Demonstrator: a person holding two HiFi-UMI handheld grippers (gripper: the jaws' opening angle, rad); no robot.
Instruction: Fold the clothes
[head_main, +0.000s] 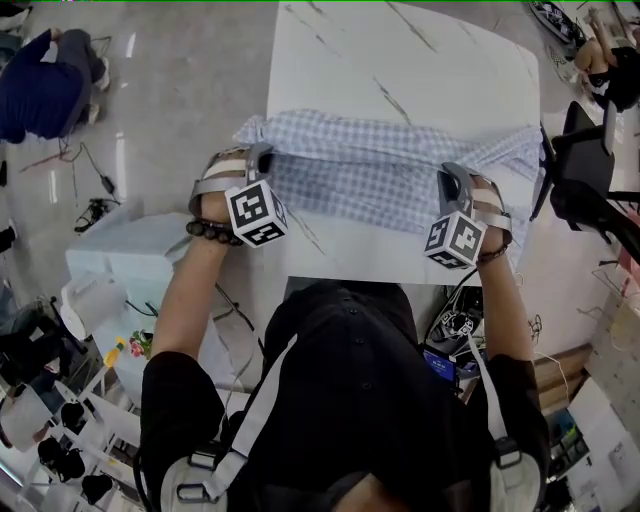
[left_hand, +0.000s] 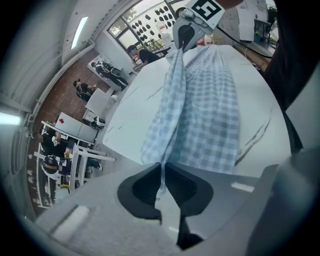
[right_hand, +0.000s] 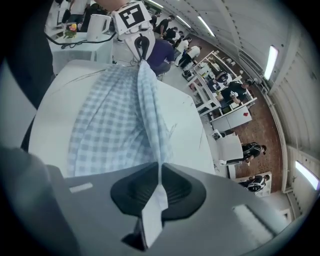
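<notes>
Evidently the fold is only partway. The checked shirt (head_main: 390, 165) lies as a long band across the near half of the table (head_main: 400, 60), reaching from the left edge almost to the right edge. The left gripper (head_main: 262, 156) is clamped on the cloth at its left end and the right gripper (head_main: 452, 178) on its right end. Each pair of jaws pinches a thin ply, and the fabric rises in a ridge between them. One lengthwise fold perhaps looks made, though the layers underneath are hard to read. I judge that laying this lifted edge over and folding the band crosswise are what is left.
</notes>
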